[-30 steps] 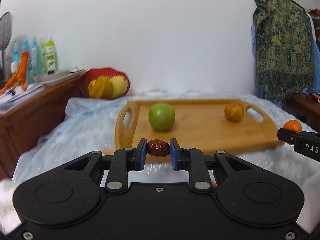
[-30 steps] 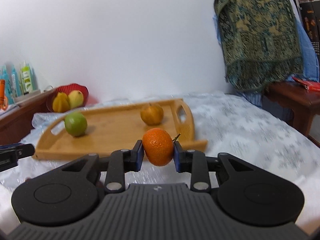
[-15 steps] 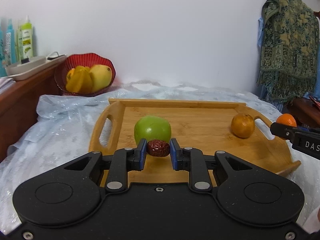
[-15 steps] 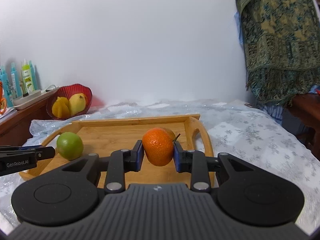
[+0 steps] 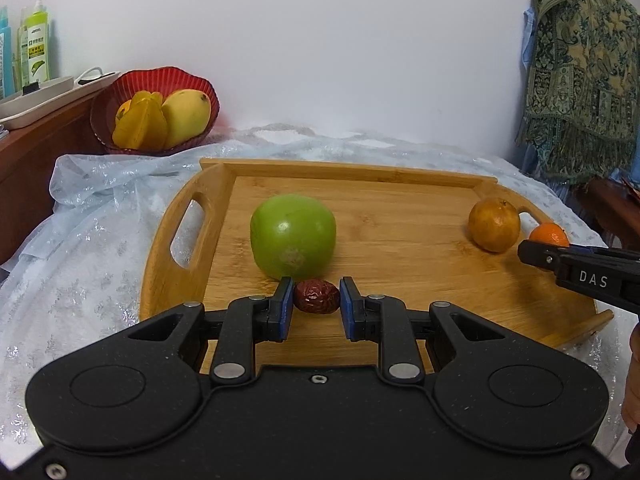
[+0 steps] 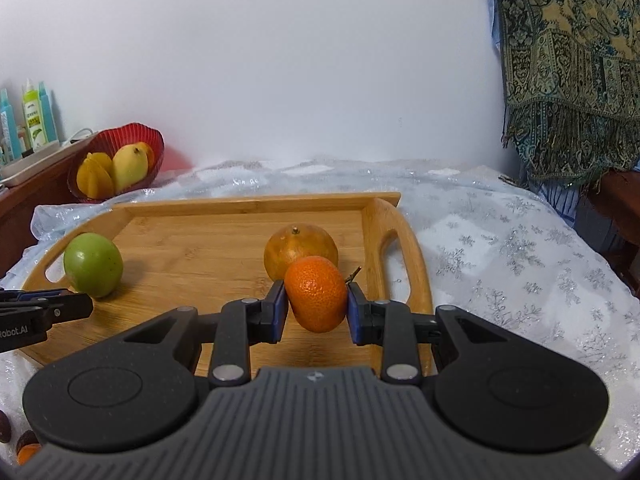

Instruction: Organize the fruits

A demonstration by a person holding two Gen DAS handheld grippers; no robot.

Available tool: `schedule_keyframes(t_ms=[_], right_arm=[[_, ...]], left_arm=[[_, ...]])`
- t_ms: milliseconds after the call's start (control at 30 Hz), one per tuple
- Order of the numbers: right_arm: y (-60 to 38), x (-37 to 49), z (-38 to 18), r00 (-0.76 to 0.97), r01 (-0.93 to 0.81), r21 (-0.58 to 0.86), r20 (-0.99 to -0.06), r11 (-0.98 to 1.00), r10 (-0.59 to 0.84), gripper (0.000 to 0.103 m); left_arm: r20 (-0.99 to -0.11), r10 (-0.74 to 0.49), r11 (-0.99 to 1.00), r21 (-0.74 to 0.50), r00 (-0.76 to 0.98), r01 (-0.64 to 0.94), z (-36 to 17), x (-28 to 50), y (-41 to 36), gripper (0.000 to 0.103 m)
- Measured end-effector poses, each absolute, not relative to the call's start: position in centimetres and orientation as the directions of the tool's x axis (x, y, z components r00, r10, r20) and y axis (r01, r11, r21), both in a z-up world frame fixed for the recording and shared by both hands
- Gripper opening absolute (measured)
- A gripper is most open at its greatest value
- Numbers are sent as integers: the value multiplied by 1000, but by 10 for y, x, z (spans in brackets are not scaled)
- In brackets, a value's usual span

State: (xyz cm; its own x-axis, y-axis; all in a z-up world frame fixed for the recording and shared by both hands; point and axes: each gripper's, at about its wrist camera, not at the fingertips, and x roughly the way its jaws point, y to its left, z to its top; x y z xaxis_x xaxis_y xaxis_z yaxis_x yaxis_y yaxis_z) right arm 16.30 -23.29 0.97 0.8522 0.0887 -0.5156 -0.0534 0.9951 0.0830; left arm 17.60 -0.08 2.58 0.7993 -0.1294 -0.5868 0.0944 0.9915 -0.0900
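Observation:
My left gripper [image 5: 316, 305] is shut on a small red date [image 5: 317, 297] and holds it over the near left part of the wooden tray [image 5: 400, 200], just in front of a green apple [image 5: 293, 236]. My right gripper [image 6: 317, 307] is shut on a bright orange mandarin [image 6: 317, 293] over the tray's [image 6: 248, 204] near right part, in front of a dull orange fruit [image 6: 298, 246]. The green apple also shows in the right wrist view [image 6: 93, 264]. The right gripper and its mandarin [image 5: 549, 234] show at the right edge of the left wrist view.
A red bowl [image 5: 160, 80] with yellow fruit stands at the back left beside a wooden cabinet [image 5: 36, 152] carrying bottles. A patterned cloth [image 6: 568, 60] hangs at the right. Small fruits [image 6: 24, 446] lie on the white tablecloth at the near left.
Both grippers have moved forward over the tray with their fruits still held. The apple and the dull orange fruit now sit much closer to the fingertips.

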Motion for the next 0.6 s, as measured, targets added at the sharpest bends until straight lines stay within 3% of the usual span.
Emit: schedule_keyframes(t_ms=[600], right_arm=[[-231,169,3,824,-50,100,-558,994,97,35]], left_arm=[[-608,-122,992,-106,784,72,15,183,3,23]])
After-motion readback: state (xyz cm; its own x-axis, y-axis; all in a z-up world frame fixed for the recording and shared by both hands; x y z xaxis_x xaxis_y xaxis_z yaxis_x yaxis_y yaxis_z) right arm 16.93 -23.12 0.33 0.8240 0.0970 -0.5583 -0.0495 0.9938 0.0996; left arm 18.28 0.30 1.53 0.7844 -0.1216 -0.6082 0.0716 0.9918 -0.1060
